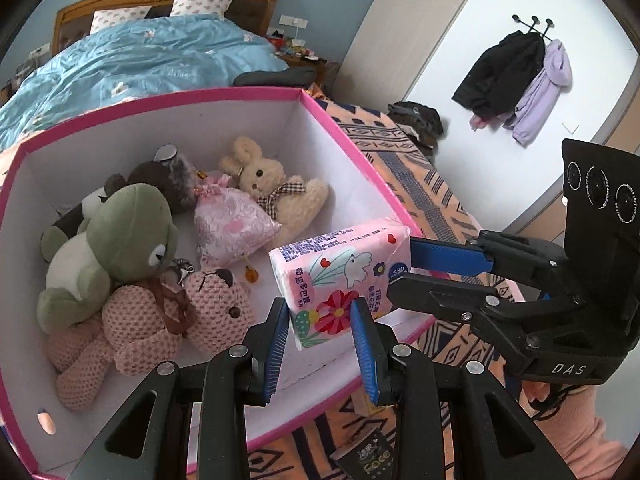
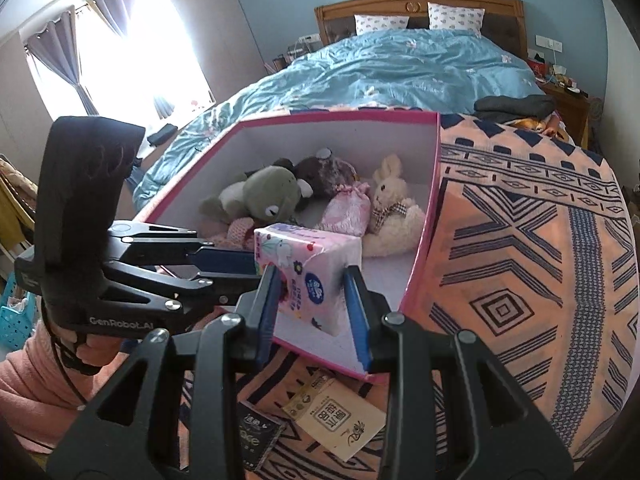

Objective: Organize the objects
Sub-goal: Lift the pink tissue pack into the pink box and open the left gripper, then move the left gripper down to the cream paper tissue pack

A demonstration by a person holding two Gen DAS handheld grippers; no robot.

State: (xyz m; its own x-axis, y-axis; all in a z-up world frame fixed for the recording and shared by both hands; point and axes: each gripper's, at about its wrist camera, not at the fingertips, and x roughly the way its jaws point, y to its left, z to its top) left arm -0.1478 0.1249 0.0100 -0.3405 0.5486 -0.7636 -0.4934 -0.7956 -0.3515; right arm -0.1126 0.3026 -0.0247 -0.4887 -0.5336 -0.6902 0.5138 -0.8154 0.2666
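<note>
A pink flowered tissue pack hangs over the near corner of a pink-rimmed white box. My left gripper is shut on the pack's lower end. My right gripper is shut on its other end; it comes in from the right in the left wrist view. The pack also shows in the right wrist view. Inside the box lie a green frog plush, a pink knitted bear, a cream rabbit and a pink pouch.
The box stands on an orange patterned blanket at the foot of a bed with a blue duvet. A tan tissue pack and a dark packet lie on the blanket before the box. Jackets hang on the wall.
</note>
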